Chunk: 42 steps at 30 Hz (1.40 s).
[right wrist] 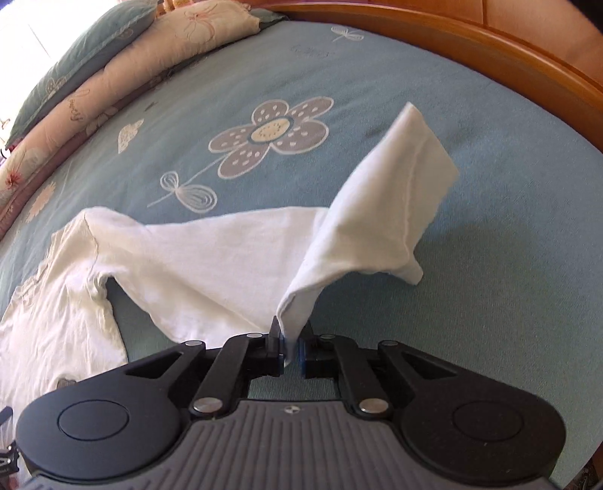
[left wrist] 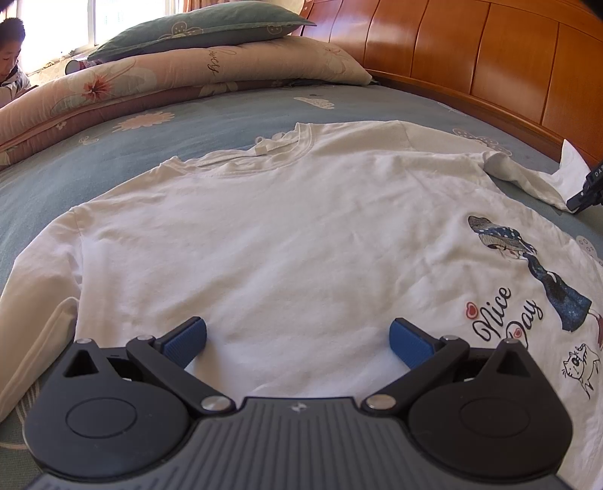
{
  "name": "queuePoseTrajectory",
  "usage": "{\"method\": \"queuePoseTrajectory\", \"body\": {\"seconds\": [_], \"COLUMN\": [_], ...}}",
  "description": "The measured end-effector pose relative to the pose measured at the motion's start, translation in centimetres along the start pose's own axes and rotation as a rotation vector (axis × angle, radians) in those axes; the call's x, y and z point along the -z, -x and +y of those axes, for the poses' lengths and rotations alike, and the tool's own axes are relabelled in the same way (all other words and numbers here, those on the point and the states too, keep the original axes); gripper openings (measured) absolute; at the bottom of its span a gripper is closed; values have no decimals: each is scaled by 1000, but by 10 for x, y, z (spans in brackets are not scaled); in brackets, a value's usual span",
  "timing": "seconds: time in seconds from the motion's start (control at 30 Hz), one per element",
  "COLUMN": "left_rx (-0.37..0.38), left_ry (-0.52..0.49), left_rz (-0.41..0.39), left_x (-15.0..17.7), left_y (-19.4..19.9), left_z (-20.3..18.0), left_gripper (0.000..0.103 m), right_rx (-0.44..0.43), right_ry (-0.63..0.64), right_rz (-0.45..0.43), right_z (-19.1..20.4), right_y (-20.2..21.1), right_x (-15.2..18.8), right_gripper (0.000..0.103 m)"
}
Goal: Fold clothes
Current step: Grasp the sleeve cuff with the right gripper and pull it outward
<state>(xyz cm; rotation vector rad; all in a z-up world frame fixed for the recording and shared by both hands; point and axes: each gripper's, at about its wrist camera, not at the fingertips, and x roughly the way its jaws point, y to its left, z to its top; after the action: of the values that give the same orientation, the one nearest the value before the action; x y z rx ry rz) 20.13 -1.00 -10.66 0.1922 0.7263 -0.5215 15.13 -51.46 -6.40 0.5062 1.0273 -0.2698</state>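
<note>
A white long-sleeved shirt (left wrist: 286, 233) with a "Nice Day" print lies flat, front up, on the blue bedspread. My left gripper (left wrist: 297, 339) hovers over its lower middle, jaws wide apart with nothing between the blue pads (left wrist: 186, 341). In the right wrist view the shirt's sleeve (right wrist: 226, 260) stretches across the bed, and its cuff end (right wrist: 380, 203) is lifted and folded upward. My right gripper (right wrist: 291, 346) is shut on the sleeve's edge, the fabric pinched between its pads. A corner of the right gripper (left wrist: 588, 192) shows at the far right of the left wrist view.
Folded floral quilts (left wrist: 158, 83) and a grey-green pillow (left wrist: 203, 26) are stacked at the bed's far left. A wooden headboard (left wrist: 471, 56) curves along the back and right. A person (left wrist: 11, 56) sits by the window at the far left. Blue flowered bedspread (right wrist: 490, 282) surrounds the shirt.
</note>
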Motion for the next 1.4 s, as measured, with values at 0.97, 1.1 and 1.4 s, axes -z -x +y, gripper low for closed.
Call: {"method": "queuePoseTrajectory", "body": {"seconds": [0.97, 1.1, 1.4], "left_rx": [-16, 33, 132], "left_ry": [12, 52, -62], "left_rz": [46, 61, 76], "left_x": [-8, -31, -96], "left_y": [3, 6, -24], "left_z": [-3, -19, -95], "left_gripper": [102, 102, 102], "right_rx": [-239, -227, -288], "right_ry": [444, 439, 568], "right_rz": [-129, -182, -201], "right_z": [144, 129, 123], "right_y": [-26, -25, -68], "right_x": [-38, -72, -89], "right_gripper": [23, 23, 23]}}
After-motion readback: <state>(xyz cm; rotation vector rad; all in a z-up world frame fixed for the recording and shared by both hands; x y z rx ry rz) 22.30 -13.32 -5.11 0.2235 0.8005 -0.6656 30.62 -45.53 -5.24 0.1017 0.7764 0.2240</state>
